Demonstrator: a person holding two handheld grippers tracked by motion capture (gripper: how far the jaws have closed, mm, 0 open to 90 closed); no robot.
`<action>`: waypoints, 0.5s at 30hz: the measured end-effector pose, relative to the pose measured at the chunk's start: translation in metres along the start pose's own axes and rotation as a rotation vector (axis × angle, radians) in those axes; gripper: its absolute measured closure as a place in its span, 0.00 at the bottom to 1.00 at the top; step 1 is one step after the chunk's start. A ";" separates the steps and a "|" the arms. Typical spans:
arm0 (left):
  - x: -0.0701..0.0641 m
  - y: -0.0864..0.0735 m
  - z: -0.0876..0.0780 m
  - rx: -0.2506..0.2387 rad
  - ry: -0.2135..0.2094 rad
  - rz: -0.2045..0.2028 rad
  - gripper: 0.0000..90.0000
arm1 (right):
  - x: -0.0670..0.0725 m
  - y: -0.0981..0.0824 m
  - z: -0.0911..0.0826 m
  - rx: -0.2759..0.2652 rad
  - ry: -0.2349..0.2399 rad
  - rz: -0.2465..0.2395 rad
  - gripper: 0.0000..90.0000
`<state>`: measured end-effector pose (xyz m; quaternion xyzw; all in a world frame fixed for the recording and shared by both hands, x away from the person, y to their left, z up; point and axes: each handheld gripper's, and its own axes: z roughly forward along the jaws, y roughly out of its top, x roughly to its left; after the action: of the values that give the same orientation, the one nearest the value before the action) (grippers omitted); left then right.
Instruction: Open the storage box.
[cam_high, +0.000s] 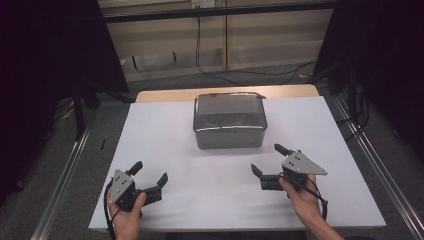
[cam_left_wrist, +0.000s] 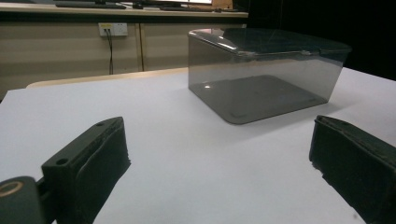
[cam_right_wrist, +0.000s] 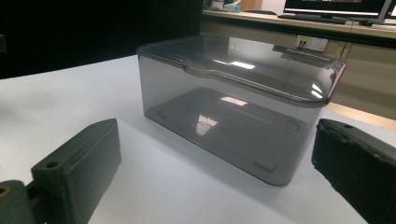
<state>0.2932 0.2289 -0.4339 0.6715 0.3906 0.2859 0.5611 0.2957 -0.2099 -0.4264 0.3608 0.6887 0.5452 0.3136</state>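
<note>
Jaws apart — lidded box (cam_right_wrist: 233, 116) between, untouched

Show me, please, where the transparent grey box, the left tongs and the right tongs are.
transparent grey box (cam_high: 228, 112), high view, on its closed lid.
left tongs (cam_high: 149, 173), high view, midway between the open jaw tips.
right tongs (cam_high: 266, 158), high view, midway between the open jaw tips.

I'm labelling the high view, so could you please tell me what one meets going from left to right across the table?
Left claw → box → right claw. Both claws are open and apart from the box, which sits with its lid on, farther back on the white table.
</note>
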 end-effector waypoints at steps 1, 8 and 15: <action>0.000 0.000 0.000 0.001 0.000 -0.002 0.05 | 0.001 0.001 0.002 0.000 0.001 -0.005 0.02; 0.001 0.000 0.000 0.001 0.013 -0.004 0.05 | 0.006 0.004 0.017 0.005 0.014 -0.023 0.02; 0.002 -0.001 0.001 0.009 0.013 -0.003 0.05 | 0.006 0.006 0.031 0.016 -0.002 -0.059 0.02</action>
<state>0.2944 0.2299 -0.4350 0.6716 0.3962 0.2876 0.5561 0.3188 -0.1878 -0.4268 0.3433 0.7032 0.5298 0.3271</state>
